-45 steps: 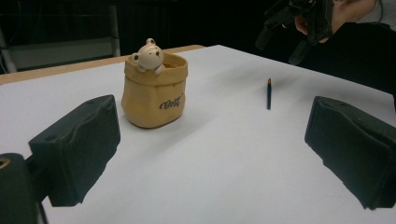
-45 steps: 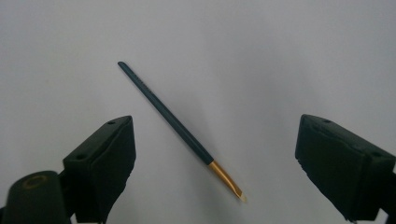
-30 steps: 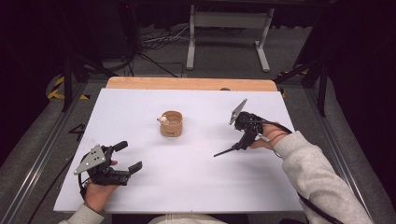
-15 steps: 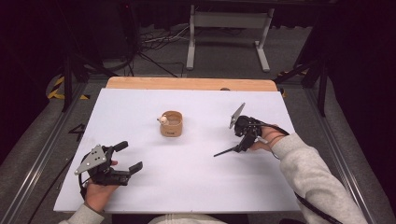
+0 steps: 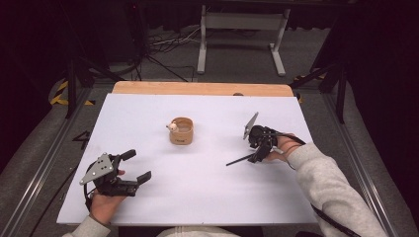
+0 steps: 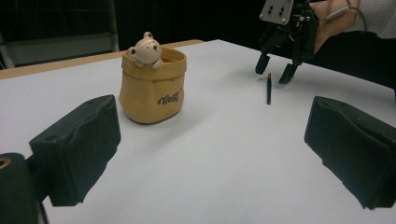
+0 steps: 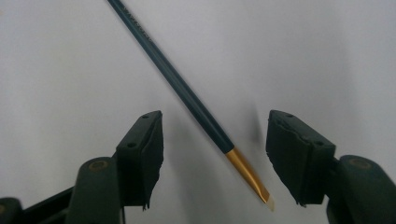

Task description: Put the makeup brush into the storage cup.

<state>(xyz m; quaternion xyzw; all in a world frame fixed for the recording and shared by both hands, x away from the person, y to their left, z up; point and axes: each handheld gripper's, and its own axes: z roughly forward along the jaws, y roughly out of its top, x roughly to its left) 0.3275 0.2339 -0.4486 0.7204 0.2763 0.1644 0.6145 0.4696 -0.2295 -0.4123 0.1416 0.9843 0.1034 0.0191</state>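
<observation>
Brush flat on counter.
Brush [image 7: 187, 95]: slim dark-blue handle, gold ferrule, pale tip; lies flat on the white counter [image 5: 197, 197], right of centre.

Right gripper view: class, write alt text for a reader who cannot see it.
A dark blue pencil-like stick with a gold end lies slantwise on the white table, untouched between the right gripper's two black jaws, which have just been closing.

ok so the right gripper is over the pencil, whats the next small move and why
Probably keep closing the right gripper until its pads press the pencil. The jaws have just been closing and now straddle the shaft near its gold band, but a gap shows on each side, so nothing is gripped. The pencil lies flat on the table; lifting now would likely leave it behind.
</observation>
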